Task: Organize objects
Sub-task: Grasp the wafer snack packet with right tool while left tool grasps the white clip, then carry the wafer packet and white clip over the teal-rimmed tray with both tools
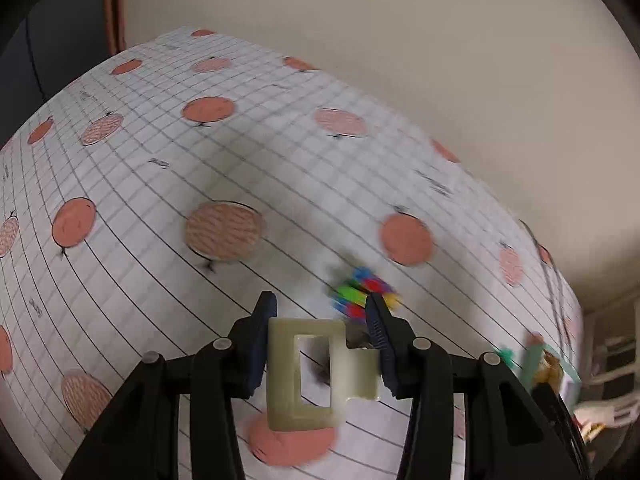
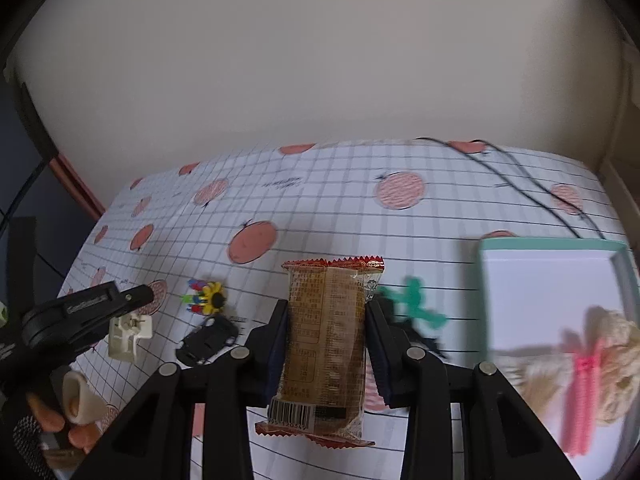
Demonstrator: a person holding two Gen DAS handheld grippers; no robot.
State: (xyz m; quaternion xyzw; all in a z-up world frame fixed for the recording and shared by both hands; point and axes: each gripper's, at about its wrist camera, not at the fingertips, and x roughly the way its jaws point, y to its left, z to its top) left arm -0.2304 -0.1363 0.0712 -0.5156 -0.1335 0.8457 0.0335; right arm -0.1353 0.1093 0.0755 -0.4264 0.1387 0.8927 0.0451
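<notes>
Left gripper clamped on cream plastic clip, held above the bench; gridded cloth with orange circles beneath; multicoloured toy just beyond the fingertips, blurred. Right gripper closed on wrapped snack packet, upright between the pads, barcode end nearest the camera; green plastic figure just right of the packet; teal-rimmed box at far right, holding beige yarn-like item and pink zip; sunflower toy and black object to the left; gloved hand seen on left gripper's handle.
</notes>
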